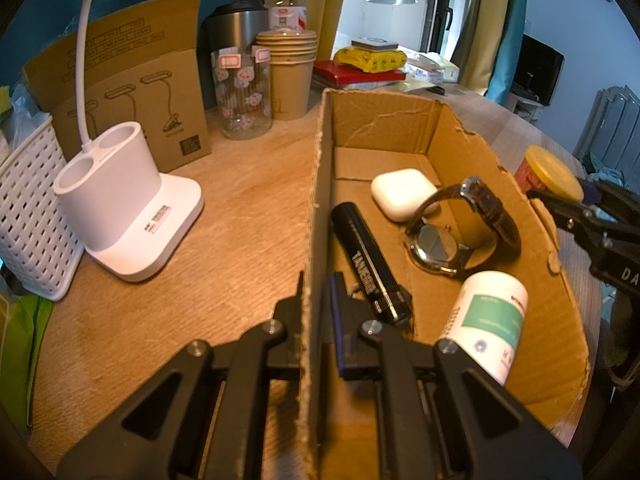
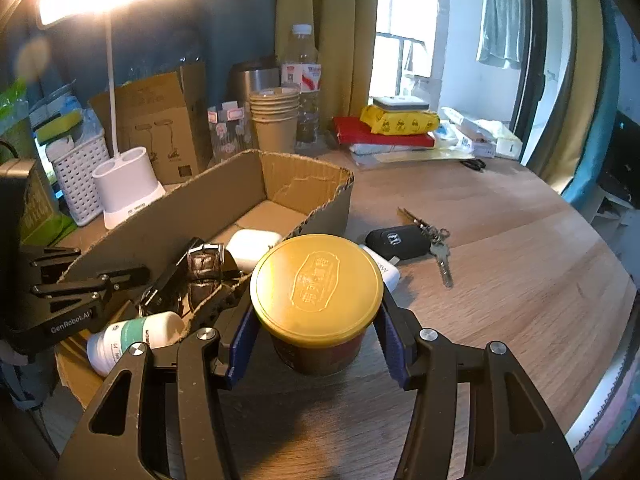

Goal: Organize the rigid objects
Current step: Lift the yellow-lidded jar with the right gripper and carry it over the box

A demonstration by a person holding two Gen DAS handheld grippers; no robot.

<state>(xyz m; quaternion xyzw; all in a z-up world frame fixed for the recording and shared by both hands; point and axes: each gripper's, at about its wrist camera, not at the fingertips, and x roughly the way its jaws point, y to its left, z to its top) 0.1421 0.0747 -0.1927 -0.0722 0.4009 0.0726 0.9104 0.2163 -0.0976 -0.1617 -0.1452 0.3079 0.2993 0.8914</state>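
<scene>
Sitting on the wooden table just outside the cardboard box: gold-lidded jar, clamped between right gripper pads. Left gripper pinched shut on box wall. Inside: watch, earbud case, black flashlight, white pill bottle. Car key beyond jar.

Rough, torn corrugated cardboard box sits on the matt wood-grain counter; at two o'clock, a jar's glossy gold plastic lid.
</scene>
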